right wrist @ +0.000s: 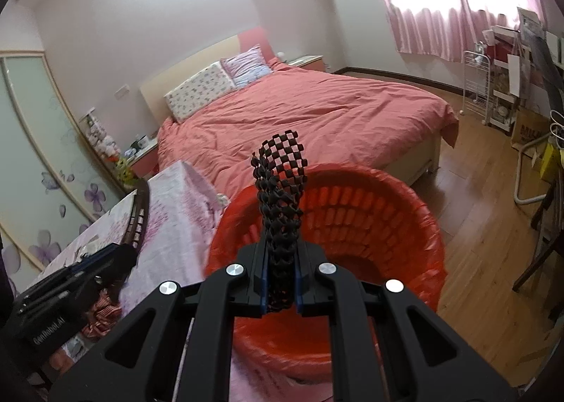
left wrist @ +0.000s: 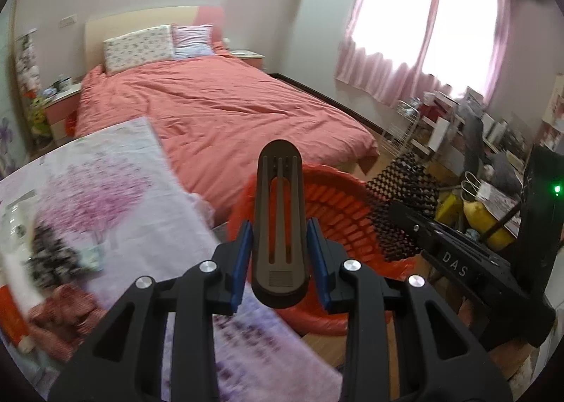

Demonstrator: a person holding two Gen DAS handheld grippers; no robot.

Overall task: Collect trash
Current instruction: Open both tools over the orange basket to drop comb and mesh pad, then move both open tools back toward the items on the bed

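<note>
Holding a dark grey slotted plastic piece [left wrist: 278, 225] clamped in our left gripper [left wrist: 279, 262], we pinch black mesh foam netting [right wrist: 282, 211] in our right gripper [right wrist: 280, 291], red-lined plastic basket [right wrist: 405, 197] at twelve o'clock

Blurred clutter [left wrist: 53, 254] on the tablecloth [left wrist: 116, 190], perhaps wrappers, is unreadable.

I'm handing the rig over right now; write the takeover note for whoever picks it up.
Left gripper: shut on a dark slotted plastic piece, pointing at the red basket.
Right gripper: shut on a black mesh strip, over the same basket's near rim.
Basket, lined with a red bag, stands on the floor between the floral-cloth table and the bed.
Done: both pieces picked up.
Left: drop both in the basket; blurred items remain on the table.
</note>
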